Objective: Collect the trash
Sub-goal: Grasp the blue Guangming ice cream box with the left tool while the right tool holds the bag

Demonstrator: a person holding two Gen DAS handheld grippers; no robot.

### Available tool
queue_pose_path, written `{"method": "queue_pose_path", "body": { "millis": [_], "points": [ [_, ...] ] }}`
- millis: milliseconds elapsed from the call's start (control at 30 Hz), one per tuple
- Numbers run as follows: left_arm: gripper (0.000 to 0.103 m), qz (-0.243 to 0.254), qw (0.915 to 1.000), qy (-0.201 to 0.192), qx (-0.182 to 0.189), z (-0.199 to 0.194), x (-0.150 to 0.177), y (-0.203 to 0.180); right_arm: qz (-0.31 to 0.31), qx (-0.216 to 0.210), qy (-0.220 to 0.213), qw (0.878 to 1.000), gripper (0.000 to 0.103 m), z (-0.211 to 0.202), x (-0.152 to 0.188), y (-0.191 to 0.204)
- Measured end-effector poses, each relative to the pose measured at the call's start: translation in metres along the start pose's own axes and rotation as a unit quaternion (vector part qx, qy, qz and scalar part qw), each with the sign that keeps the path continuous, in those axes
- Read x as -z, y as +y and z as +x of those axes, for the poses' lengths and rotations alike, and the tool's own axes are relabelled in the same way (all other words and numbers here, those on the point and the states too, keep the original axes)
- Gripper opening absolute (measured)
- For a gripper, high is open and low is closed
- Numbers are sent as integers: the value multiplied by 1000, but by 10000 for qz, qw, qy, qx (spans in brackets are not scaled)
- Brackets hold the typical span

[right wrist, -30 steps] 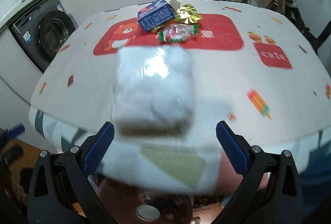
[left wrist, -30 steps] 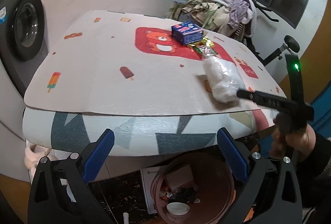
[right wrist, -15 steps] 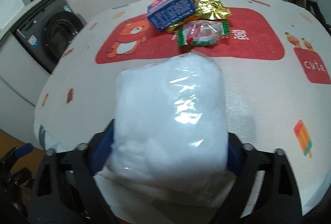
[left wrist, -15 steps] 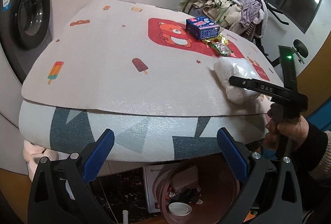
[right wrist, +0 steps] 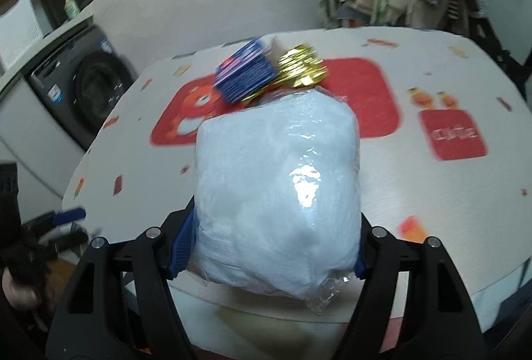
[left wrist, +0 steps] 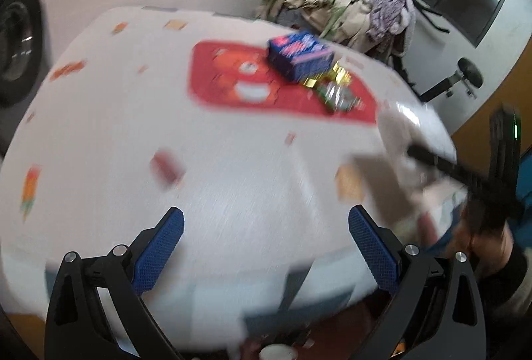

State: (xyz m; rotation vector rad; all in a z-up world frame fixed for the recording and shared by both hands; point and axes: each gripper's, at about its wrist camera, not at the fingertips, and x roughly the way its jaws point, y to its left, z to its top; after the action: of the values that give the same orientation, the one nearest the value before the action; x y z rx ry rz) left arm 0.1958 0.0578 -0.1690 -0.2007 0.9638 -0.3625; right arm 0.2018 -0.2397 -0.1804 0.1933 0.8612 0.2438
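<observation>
Right tool (right wrist: 276,243) has just been closing in on the white plastic-wrapped bundle (right wrist: 277,190) and now has it, blue pads pressed into its near end. The bundle's long axis runs straight away from the tool, out over the table (right wrist: 415,193) edge. It's soft, puffy and crinkly with shiny film, so it'll squish. Left tool (left wrist: 266,247) hangs wide and empty over the near edge. The blue box (left wrist: 299,59), gold wrapper (right wrist: 301,69) and green-red packet (left wrist: 337,95) lie beyond, nearer the left tool, I'd guess.
</observation>
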Motion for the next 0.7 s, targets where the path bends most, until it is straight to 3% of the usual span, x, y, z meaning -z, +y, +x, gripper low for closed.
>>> {"method": "queue_pose_path", "body": {
  "millis": [233, 367, 533, 700],
  "points": [
    [97, -403, 9980, 25, 477, 65, -113, -24, 422, 273, -175, 9986, 72, -12, -8, -49],
    [97, -1038, 9922, 103, 685, 113, -170, -23, 505, 377, -220, 9978, 71, -16, -8, -68],
    [97, -1708, 9828, 241, 665, 162, -208, -18, 551, 457, -239, 9971, 71, -19, -4, -86],
    [97, -1763, 9826, 390, 435, 188, -225, -22, 616, 502, -265, 9965, 72, -21, -3, -99]
  ]
}}
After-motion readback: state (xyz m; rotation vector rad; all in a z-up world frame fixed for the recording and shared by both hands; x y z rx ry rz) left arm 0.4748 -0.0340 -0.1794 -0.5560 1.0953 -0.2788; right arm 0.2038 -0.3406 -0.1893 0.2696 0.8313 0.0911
